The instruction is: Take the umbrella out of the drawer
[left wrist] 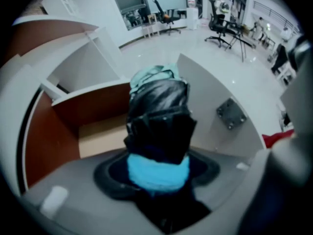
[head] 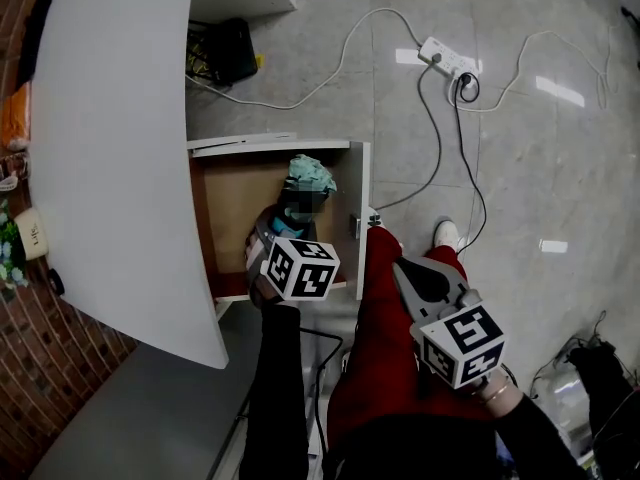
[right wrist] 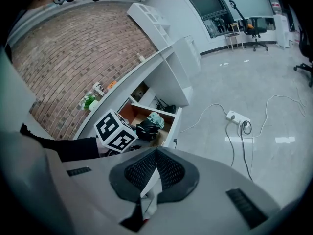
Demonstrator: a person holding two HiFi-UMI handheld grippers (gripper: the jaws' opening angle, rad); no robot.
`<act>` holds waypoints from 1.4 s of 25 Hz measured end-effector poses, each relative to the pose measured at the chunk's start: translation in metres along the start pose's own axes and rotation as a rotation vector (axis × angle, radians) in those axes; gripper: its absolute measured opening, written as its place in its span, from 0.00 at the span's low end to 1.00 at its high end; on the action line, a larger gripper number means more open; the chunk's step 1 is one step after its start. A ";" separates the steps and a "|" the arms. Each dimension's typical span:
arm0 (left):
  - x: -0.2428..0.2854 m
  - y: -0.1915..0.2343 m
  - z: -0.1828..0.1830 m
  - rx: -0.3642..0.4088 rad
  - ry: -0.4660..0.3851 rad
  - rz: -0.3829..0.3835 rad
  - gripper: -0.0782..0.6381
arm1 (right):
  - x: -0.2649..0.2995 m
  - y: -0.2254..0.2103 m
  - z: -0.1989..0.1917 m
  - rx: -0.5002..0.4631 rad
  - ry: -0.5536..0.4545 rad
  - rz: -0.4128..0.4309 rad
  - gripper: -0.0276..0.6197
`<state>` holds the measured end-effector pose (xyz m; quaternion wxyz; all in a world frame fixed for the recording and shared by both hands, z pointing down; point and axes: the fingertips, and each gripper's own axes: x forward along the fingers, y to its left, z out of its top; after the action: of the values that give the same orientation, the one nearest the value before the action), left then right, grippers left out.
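My left gripper (head: 272,236) has its jaws clamped on the folded black fabric umbrella with a bright blue band (left wrist: 159,119): the band sits right between the jaws and the black folds stick out beyond them. In the head view the umbrella lies within the outline of the open brown-wood drawer with a white front (head: 228,208). My right gripper (head: 412,276) is to the right of the drawer, over a red trouser leg (head: 375,368), its jaws closed together on nothing.
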<state>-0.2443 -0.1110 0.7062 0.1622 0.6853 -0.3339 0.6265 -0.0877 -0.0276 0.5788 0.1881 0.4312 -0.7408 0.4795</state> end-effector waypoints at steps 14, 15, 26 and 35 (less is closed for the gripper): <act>-0.063 -0.001 0.029 -0.103 -0.114 0.059 0.48 | -0.033 0.006 0.039 -0.099 -0.063 0.010 0.04; -0.067 -0.001 0.032 -0.112 -0.124 0.062 0.48 | -0.036 0.006 0.041 -0.104 -0.065 0.010 0.04; -0.118 -0.005 0.055 -0.209 -0.218 0.089 0.48 | -0.066 0.007 0.059 -0.155 -0.105 0.002 0.04; -0.167 -0.009 0.058 -0.308 -0.289 0.113 0.48 | -0.093 0.010 0.078 -0.185 -0.161 0.011 0.04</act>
<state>-0.1934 -0.0988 0.5370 0.1801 0.7154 -0.4832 0.4714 -0.0336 -0.0513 0.4720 0.1643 0.4452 -0.7968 0.3740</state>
